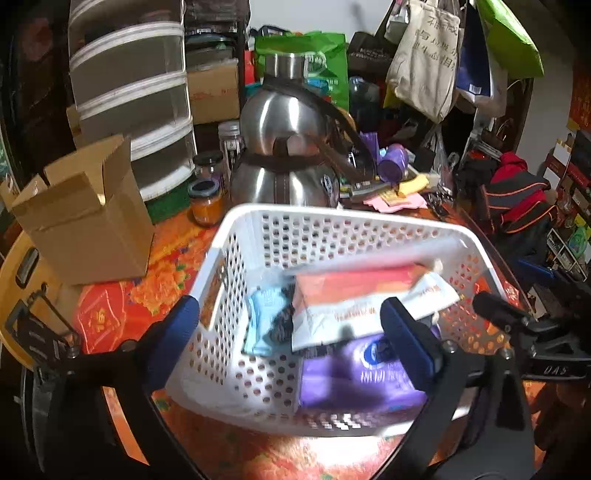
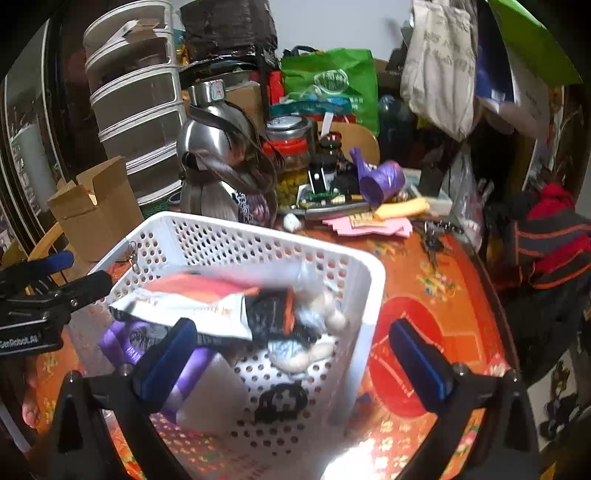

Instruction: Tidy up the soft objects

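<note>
Round table (image 2: 436,295) with orange-red patterned cloth, glare on near edge. Far left: stacked clear drawers (image 1: 129,92), open cardboard box (image 1: 88,214) in front. Steel kettle (image 1: 284,147) mid-far. Green bag (image 2: 332,81) against pale wall (image 2: 332,22). Tote bags (image 1: 424,59) hanging far right. Red-striped clothing (image 2: 554,236) at right.
</note>
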